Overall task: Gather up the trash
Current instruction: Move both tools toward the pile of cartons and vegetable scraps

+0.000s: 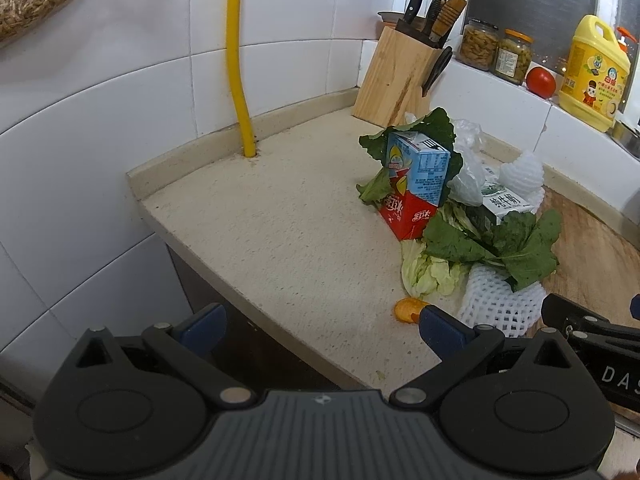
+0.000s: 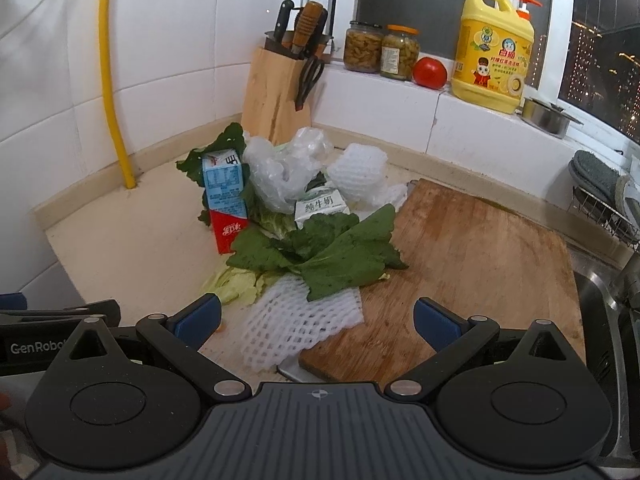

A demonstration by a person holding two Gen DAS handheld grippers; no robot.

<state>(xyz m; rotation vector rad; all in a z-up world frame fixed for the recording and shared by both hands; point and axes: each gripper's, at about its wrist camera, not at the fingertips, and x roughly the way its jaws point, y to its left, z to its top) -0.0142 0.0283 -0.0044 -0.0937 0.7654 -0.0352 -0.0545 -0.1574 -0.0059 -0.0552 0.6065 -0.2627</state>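
A heap of trash lies on the beige counter (image 1: 280,220): a blue and red drink carton (image 1: 416,184) standing upright, a white milk carton (image 2: 320,206) on its side, dark green leaves (image 2: 320,252), pale cabbage leaves (image 1: 428,272), white foam fruit nets (image 2: 296,320), a crumpled clear plastic bag (image 2: 284,164) and an orange peel (image 1: 408,309). My left gripper (image 1: 320,326) hangs open over the counter's front edge, left of the heap, its right finger beside the peel. My right gripper (image 2: 316,322) is open just above the nearest foam net, nothing between its fingers.
A wooden cutting board (image 2: 460,256) lies right of the heap, a sink (image 2: 600,312) beyond it. A knife block (image 2: 280,92) stands in the corner. Jars (image 2: 380,50), a tomato (image 2: 430,73) and a yellow detergent jug (image 2: 494,52) line the window sill. A yellow pipe (image 1: 240,72) rises from the counter.
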